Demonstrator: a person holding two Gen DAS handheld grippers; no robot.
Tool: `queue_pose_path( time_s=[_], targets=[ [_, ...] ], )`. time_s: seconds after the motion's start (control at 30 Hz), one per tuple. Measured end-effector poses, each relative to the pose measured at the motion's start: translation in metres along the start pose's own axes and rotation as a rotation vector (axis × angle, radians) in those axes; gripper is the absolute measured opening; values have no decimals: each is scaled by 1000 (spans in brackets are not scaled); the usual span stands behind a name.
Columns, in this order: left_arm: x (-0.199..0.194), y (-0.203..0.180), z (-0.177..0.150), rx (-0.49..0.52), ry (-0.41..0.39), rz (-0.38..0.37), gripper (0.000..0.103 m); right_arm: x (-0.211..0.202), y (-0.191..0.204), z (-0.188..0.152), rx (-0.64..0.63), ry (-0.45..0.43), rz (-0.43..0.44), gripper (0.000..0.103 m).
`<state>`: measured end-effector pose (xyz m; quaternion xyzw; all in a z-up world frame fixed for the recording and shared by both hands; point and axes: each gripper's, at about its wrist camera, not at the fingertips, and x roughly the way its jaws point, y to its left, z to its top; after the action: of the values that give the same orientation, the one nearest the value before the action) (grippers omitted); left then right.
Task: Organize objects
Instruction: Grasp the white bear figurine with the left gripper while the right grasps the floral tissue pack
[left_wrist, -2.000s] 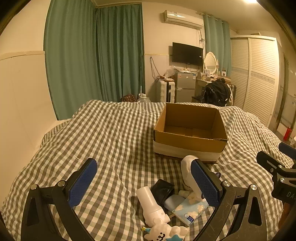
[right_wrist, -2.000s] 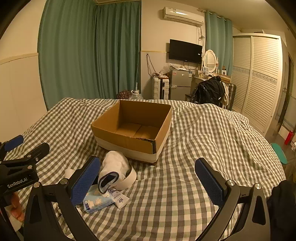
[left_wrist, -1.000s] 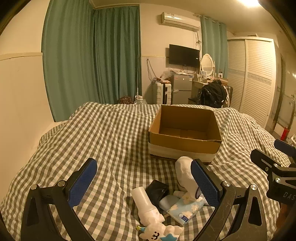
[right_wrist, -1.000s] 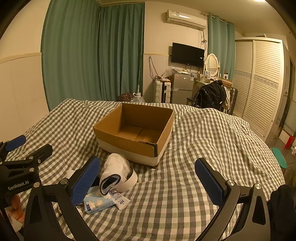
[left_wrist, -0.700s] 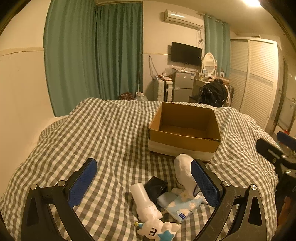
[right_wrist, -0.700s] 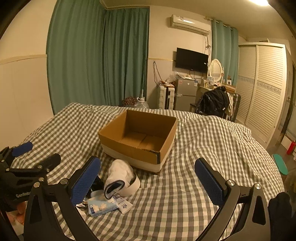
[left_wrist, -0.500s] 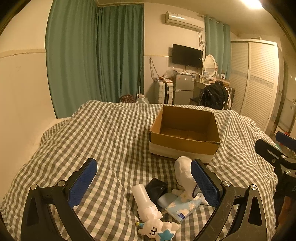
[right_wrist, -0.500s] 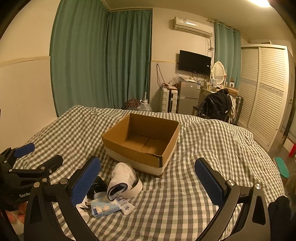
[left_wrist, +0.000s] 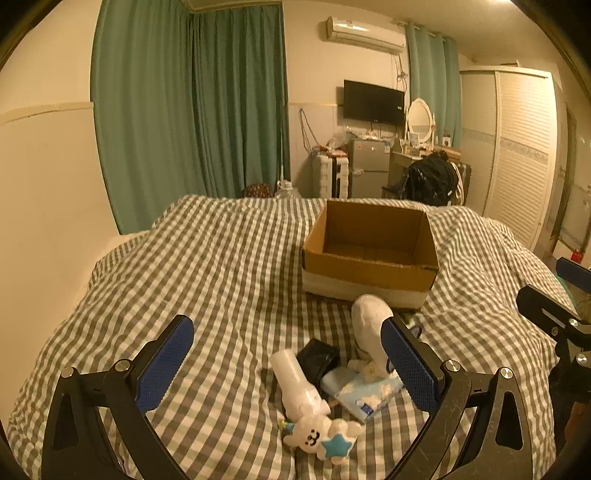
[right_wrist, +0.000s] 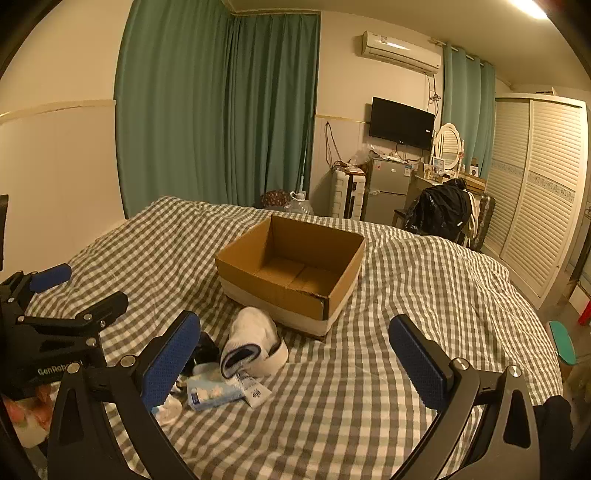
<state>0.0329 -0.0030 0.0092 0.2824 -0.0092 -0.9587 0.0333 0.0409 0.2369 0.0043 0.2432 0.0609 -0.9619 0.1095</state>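
An open empty cardboard box (left_wrist: 371, 258) (right_wrist: 291, 269) sits on a checked bed. In front of it lies a small pile: a white sock (left_wrist: 369, 328) (right_wrist: 251, 339), a white bottle (left_wrist: 293, 384), a black pouch (left_wrist: 319, 360), a blue tissue pack (left_wrist: 367, 395) (right_wrist: 210, 395) and a white plush toy with a blue star (left_wrist: 321, 437). My left gripper (left_wrist: 288, 365) is open above the pile, holding nothing. My right gripper (right_wrist: 295, 358) is open and empty, right of the pile.
The checked bedspread (left_wrist: 207, 280) covers the whole bed. Green curtains (left_wrist: 192, 110), a small fridge (left_wrist: 369, 173), a chair with a black bag (left_wrist: 432, 181) and a white wardrobe (left_wrist: 517, 155) stand beyond the bed's far end.
Both grippers have drifted slightly and the views shifted a little. The box and the pile have not moved. Both stay open.
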Motion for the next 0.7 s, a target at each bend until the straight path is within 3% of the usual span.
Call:
queue_pose_path(
  time_s=[0.4,0.7],
  targets=[
    [34,-4,-55,61,193,-26,103,21,-6,-34,14,113,23,103],
    [75,-26,-88,149,347,-99,101,56,-2,-61,17,214,50,103]
  ],
)
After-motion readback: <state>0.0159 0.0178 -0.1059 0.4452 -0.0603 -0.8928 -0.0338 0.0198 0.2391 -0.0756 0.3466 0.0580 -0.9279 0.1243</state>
